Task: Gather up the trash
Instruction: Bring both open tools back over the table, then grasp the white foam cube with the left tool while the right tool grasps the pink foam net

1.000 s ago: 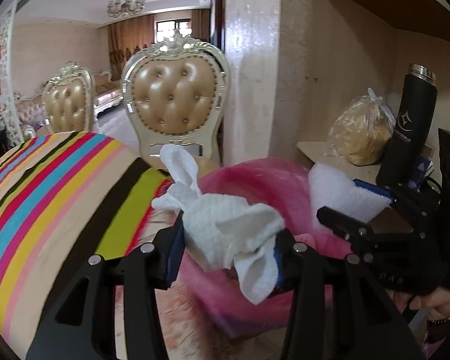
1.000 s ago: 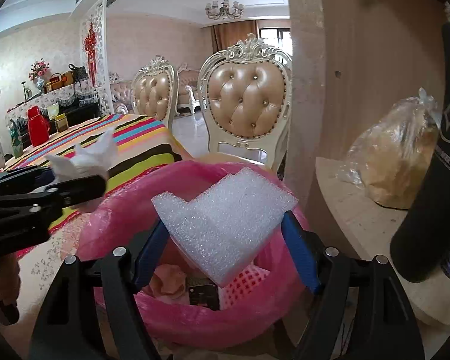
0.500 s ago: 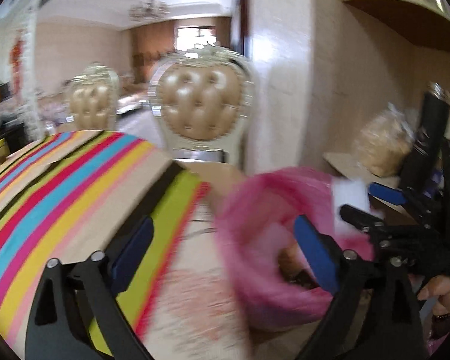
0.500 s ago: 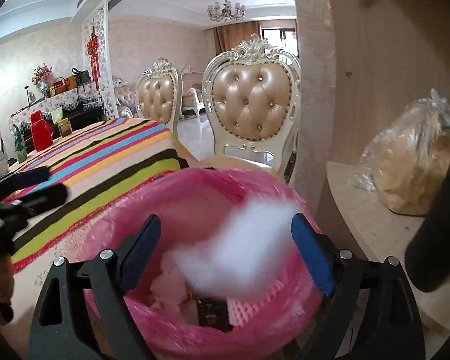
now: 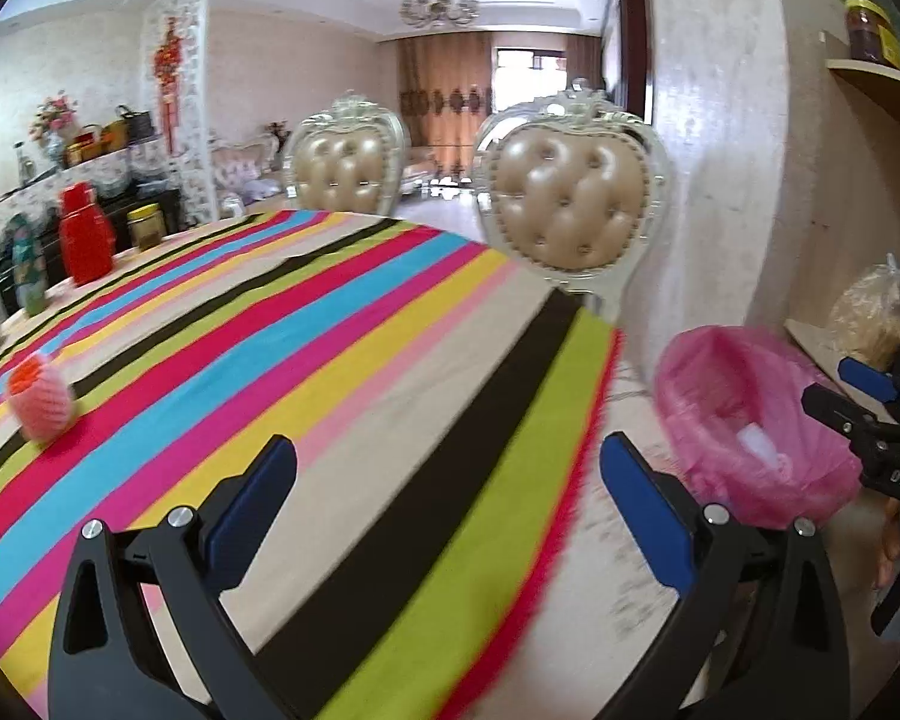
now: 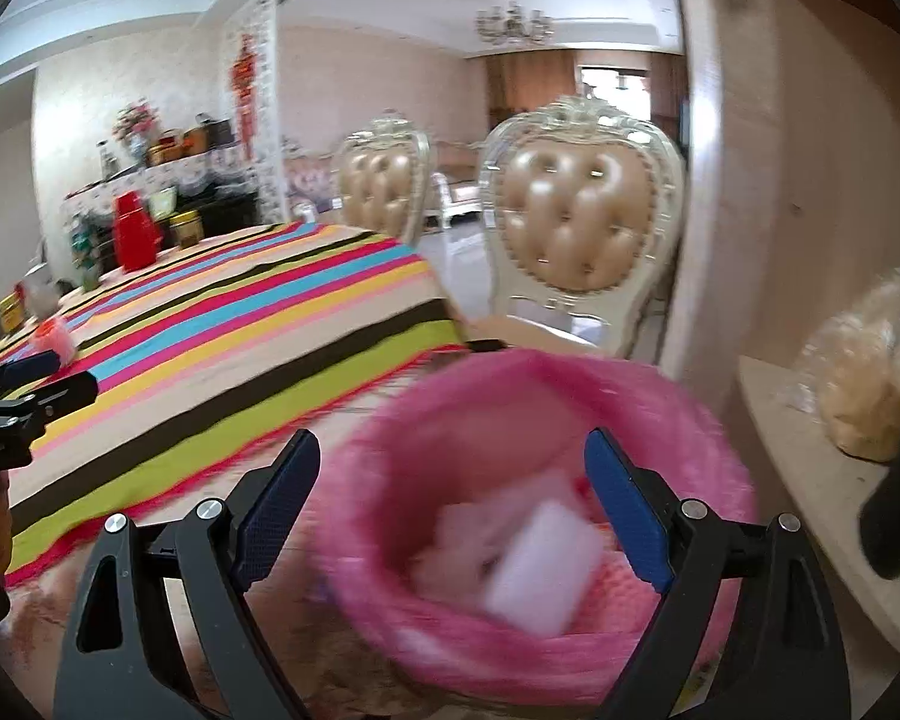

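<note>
Two pale scraps, a white foam piece (image 6: 543, 561) and crumpled tissue (image 6: 468, 531), lie blurred inside the pink-lined bin (image 6: 708, 420) at the table's end. Right gripper (image 6: 450, 510) hangs just over the bin's near rim, jaws spread wide, nothing between them. Left gripper (image 5: 447, 510) is over the striped cloth (image 5: 330, 372), jaws opening and empty. One pink net-wrapped fruit (image 5: 41, 405) sits on the cloth, well apart from both. Beyond stand two padded chairs (image 5: 570, 210).
</note>
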A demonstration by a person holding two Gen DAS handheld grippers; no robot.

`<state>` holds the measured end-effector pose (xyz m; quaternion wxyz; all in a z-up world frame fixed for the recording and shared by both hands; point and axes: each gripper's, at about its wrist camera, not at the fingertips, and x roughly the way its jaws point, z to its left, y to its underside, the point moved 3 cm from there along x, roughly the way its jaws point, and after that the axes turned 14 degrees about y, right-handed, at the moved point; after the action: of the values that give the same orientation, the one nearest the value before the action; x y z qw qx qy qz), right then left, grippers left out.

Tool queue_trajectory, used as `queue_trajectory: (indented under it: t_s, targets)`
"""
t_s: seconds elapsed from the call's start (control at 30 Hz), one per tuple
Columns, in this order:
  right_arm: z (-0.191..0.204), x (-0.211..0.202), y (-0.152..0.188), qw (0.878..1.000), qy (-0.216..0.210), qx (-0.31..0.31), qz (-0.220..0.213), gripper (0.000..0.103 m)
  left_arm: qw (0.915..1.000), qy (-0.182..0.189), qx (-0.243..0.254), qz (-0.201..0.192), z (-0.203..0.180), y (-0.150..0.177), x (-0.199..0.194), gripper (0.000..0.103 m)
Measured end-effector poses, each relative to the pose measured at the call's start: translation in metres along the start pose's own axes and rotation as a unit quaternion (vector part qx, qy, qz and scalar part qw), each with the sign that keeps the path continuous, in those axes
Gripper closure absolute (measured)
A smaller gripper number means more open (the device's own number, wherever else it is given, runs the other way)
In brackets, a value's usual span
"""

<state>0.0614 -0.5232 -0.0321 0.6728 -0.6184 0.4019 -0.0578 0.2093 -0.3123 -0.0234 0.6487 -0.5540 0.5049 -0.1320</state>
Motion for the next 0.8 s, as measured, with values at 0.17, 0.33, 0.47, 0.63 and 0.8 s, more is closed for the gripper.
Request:
queue_trajectory:
  t_s: [0.17,0.33,0.47,0.63,0.8]
  targets:
    - [0.058,-0.012,-0.005,0.998,-0.045,-0.038,-0.007,0.018,0.9982,-0.055,-0.021,-0.011,0.045,0.013,-0.041,0.005]
    - [0.128,-0.024,-0.009,0.992,-0.098,-0.080,-0.011,0.018,0.9903,-0.121,-0.067,-0.016,0.108,0.031,-0.089,0.005]
    - [0.187,-0.036,-0.013,0.984,-0.142,-0.111,-0.016,0.018,0.9756,-0.188,-0.114,-0.012,0.173,0.050,-0.133,0.005]
    - [0.261,-0.042,-0.011,0.970,-0.188,-0.151,-0.006,0.018,0.9488,-0.264,-0.173,-0.010,0.246,0.079,-0.186,0.005]
    - [0.324,-0.043,-0.015,0.958,-0.231,-0.169,0.013,0.018,0.9311,-0.312,-0.188,-0.008,0.291,0.094,-0.220,0.005]
